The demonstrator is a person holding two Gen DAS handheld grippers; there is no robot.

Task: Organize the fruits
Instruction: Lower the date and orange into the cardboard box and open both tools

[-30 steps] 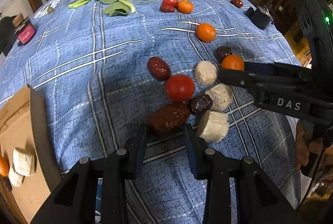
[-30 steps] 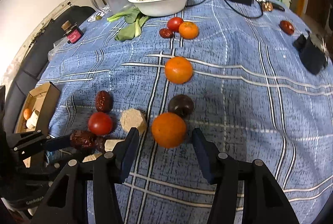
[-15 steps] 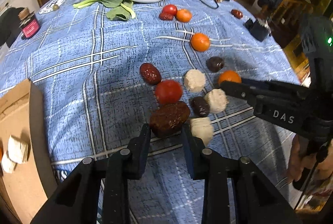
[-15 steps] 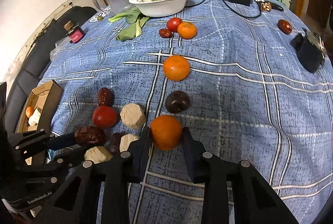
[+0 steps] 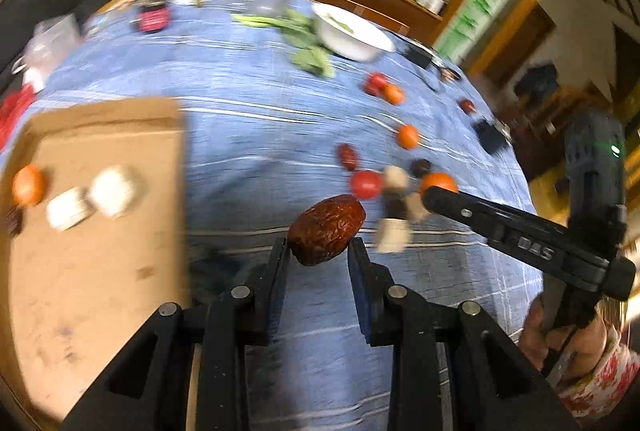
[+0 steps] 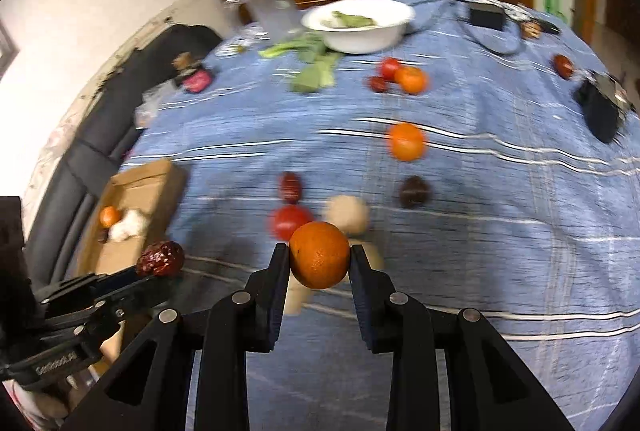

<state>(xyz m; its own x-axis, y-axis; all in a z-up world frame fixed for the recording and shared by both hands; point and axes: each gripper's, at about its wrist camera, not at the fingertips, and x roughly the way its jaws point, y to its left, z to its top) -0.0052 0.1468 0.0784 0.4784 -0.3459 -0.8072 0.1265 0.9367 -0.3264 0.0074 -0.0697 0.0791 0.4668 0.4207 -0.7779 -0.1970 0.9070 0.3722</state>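
The left gripper (image 5: 318, 251) has its jaws clamped on a wrinkled red date (image 5: 326, 229), lifted clear of the blue-cloth surface (image 5: 256, 135). The date's long axis lies tilted across the jaws, its far end pointing up and to the right. The right gripper (image 6: 319, 263) has its jaws closed tight on a round orange (image 6: 319, 255), also off the cloth. Other fruits lie scattered beyond, a tomato (image 6: 290, 223) nearest. The cardboard box (image 5: 100, 191), holding an orange and pale pieces, sits left of the date.
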